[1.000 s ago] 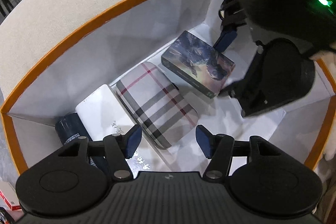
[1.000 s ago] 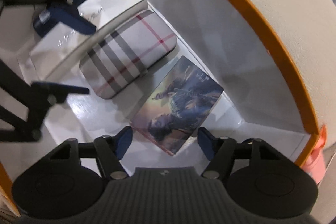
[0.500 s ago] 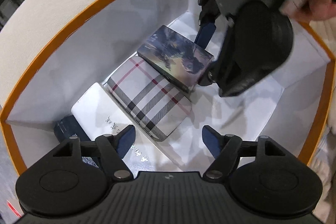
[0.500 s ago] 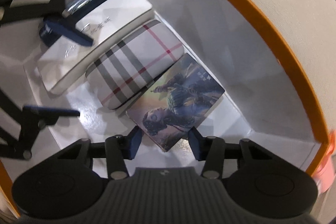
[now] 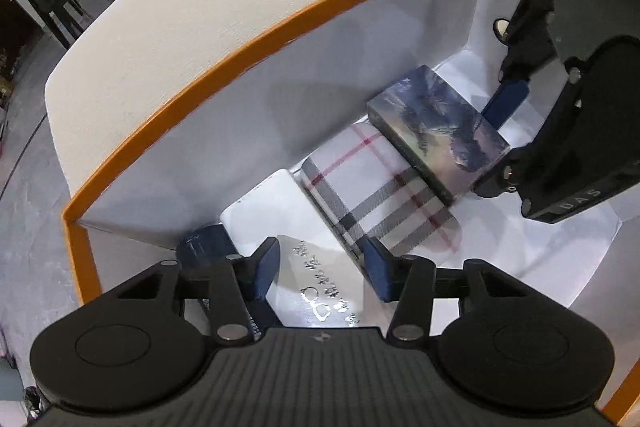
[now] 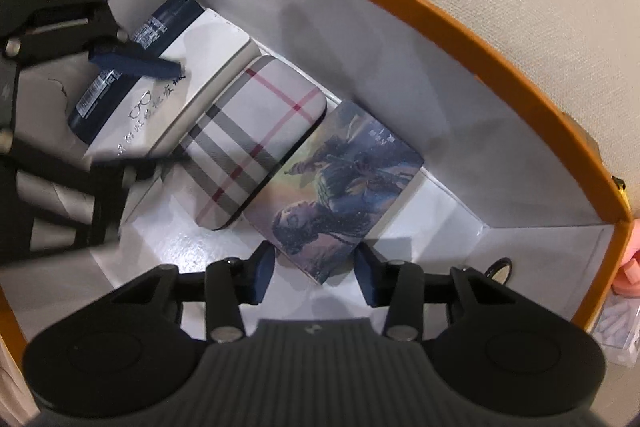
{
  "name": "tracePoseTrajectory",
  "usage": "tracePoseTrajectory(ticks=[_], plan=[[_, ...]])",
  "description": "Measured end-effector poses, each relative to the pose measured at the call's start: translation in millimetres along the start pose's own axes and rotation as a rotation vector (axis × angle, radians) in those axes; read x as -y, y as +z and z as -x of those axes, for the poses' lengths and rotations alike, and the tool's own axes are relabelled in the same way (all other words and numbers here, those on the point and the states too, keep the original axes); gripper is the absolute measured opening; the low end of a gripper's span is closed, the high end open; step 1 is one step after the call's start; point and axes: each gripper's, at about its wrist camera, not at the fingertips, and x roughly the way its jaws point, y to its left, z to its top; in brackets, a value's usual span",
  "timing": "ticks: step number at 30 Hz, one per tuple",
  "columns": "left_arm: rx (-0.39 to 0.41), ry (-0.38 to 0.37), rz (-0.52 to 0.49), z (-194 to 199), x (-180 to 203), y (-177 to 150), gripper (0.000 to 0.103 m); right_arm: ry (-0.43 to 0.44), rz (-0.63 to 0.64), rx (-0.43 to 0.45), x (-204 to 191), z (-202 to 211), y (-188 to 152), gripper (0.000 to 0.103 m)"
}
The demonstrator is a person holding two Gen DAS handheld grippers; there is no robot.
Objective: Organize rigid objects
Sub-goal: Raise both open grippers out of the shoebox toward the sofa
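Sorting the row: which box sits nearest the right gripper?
The illustrated box, at the row's end, between the right gripper fingers; the plaid case lies beyond.

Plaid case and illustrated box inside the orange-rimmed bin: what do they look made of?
Plaid case: probably hard shell under smooth printed leatherette, judging by rounded corners and soft sheen. Illustrated box: likely glossy printed card, given sharp edges and glare.

Four items lie flat, side by side in a row: dark blue box (image 6: 136,67), white case (image 6: 188,83), plaid case (image 6: 256,139), illustrated box (image 6: 340,187).
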Motion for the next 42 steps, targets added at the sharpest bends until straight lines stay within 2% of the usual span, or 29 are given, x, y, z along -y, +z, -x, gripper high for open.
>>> tracePoseTrajectory(ticks=[4,6,7,12,15,19,23,24,27,30,31,34,37,42], plan=[[0.03,-0.11,0.0,14.0,1.1,-6.5,0.059,-0.009,0.016,0.01,-3.1,-2.3,-5.6,0.042],[0.017,-0.126,-0.051,16.2,9.2,-9.6,0.064,-0.022,0.042,0.015,-7.4,0.7,-9.3,0.043],[0.008,-0.122,-0.078,16.0,12.9,-11.0,0.065,-0.029,0.049,0.023,-13.5,2.0,-11.8,0.046],[-0.018,-0.06,-0.212,12.0,31.3,-13.8,0.077,0.006,0.019,0.103,-17.3,24.5,-30.5,0.047],[-0.013,-0.013,-0.259,9.5,41.1,-17.3,0.077,0.043,-0.027,0.163,-14.0,45.8,-46.2,0.046],[-0.025,0.029,-0.217,1.9,39.3,-10.3,0.076,0.103,-0.066,0.257,-17.9,74.4,-58.6,0.046],[-0.047,0.038,-0.203,4.2,41.8,-8.5,0.074,0.065,-0.101,0.33,-17.5,93.5,-77.1,0.046],[-0.052,0.048,-0.209,3.8,43.6,-7.0,0.07,0.059,-0.13,0.351,-13.8,99.0,-82.5,0.046],[-0.071,0.057,-0.237,4.3,52.1,-3.7,0.069,0.062,-0.225,0.423,1.2,110.9,-98.3,0.046],[-0.035,0.053,-0.214,21.0,56.6,-2.2,0.069,0.05,-0.32,0.511,22.4,125.5,-115.5,0.049],[-0.008,0.056,-0.191,33.7,56.3,-2.1,0.069,0.038,-0.361,0.548,31.8,131.8,-125.6,0.053],[0.086,0.015,-0.123,65.9,60.2,3.5,0.069,0.004,-0.426,0.598,56.8,144.3,-151.9,0.053],[0.19,-0.054,-0.14,95.7,79.2,16.7,0.069,-0.068,-0.492,0.518,75.9,132.9,-172.6,0.053],[0.278,-0.107,-0.295,117.9,130.2,52.3,0.068,-0.128,-0.656,0.41,101.9,107.0,-205.9,0.05]])
